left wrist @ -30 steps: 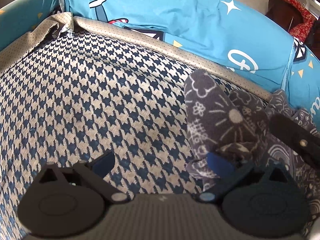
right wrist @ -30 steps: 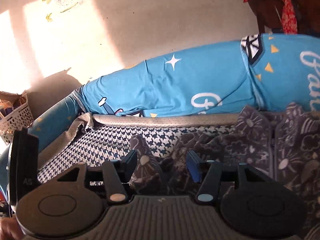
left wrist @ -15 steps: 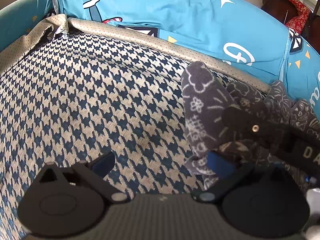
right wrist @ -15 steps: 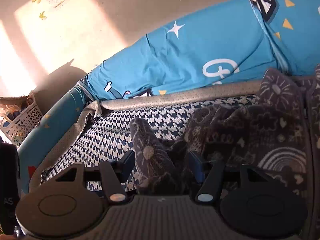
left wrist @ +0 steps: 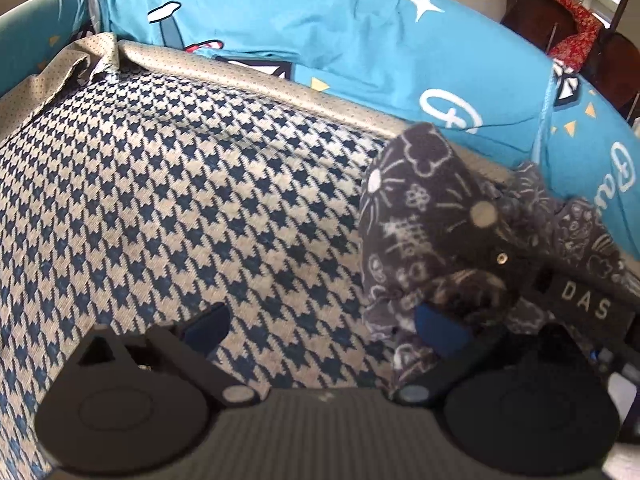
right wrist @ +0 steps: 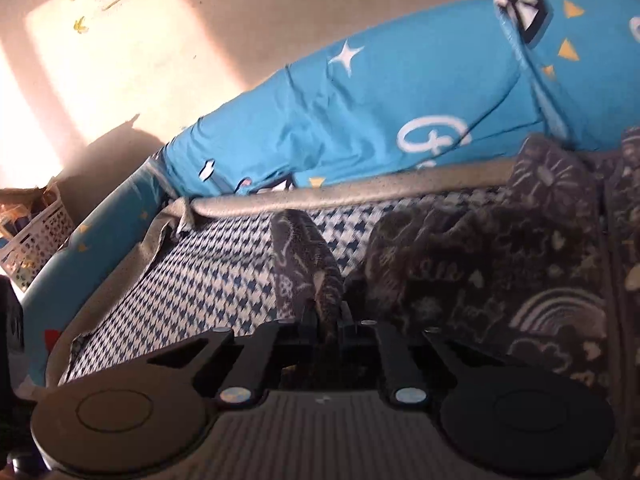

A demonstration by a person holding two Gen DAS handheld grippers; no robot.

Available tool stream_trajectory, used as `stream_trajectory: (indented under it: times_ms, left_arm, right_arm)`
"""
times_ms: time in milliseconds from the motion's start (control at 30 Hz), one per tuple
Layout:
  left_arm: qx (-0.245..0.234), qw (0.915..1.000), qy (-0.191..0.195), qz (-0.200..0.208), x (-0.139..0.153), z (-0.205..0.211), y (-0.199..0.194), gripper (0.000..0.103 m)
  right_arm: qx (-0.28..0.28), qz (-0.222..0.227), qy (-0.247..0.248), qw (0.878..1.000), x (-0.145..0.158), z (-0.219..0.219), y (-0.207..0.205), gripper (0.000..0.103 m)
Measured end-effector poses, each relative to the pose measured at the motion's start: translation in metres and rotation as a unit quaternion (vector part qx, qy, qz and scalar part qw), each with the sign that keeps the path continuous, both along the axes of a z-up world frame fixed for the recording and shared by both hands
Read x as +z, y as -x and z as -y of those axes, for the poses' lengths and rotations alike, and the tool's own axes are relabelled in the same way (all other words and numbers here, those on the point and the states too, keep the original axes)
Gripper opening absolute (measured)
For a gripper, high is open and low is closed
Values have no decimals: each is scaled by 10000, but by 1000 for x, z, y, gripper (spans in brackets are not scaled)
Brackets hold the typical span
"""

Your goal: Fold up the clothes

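A dark grey fleece garment (left wrist: pixel 432 216) with white doodle prints lies bunched on the right of a houndstooth cover (left wrist: pixel 160 200). One end of it stands up in a peak. My left gripper (left wrist: pixel 320 324) is open just left of the garment, and its right fingertip (left wrist: pixel 436 328) sits against the cloth's edge. In the right wrist view my right gripper (right wrist: pixel 326 316) is shut on a raised fold of the garment (right wrist: pixel 304 256). The rest of the garment (right wrist: pixel 500 272) spreads out to the right. The right gripper's body (left wrist: pixel 520 276) also shows in the left wrist view, resting on the cloth.
Blue cushions (left wrist: pixel 360 40) with stars and white lettering line the far side behind a beige piped edge (left wrist: pixel 260 80). A white basket (right wrist: pixel 32 236) stands on the floor at left. A red patterned cloth (left wrist: pixel 568 20) hangs over dark furniture at the back right.
My right gripper has moved in on the raised fold and shut on it. The left gripper has stayed open and hardly moved.
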State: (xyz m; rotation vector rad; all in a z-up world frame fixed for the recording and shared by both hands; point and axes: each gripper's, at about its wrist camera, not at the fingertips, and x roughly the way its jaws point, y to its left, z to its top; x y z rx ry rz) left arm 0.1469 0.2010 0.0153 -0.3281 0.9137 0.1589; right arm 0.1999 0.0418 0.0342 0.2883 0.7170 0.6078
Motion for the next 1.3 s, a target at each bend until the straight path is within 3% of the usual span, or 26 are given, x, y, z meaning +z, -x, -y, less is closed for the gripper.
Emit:
stream_trajectory:
  times_ms: [267,400,633,733,867,967,1100,1300]
  left_arm:
    - [-434,9989,118,106,7,21,2,103]
    - [-493,9987,35,126,7,30,1,103]
    - [-462,9986,87,-246,-10,43,-9,103]
    - [-367,9984,201,-391,-16,42,-11,103]
    - [-160,9995,-35,-287,-10,35,-11,103]
    - [-5,9995,-221,-205,-4,30,-11,103]
    - [203,9987,-467,-96,3,23,-11,103]
    - [415,9979,-482,-87,7,10,-11,103]
  right_arm:
    - [-1108,236,295,9931,19,55,9,10]
    - [-1643,39,661,9842,13,82,10,10]
    - [-1962,-629,1255,9705,-17,99,8,12]
    - [-1994,-481,1298,9701,-8,101,12,25]
    - [-1929,193,1389,9712,16,95,21,32]
    - [-1577,522,1307,9774,28,86,27,32]
    - [-940,577,1333,9849,26,67,33,32]
    - [-16,613,1515,9866,16,38,42,32]
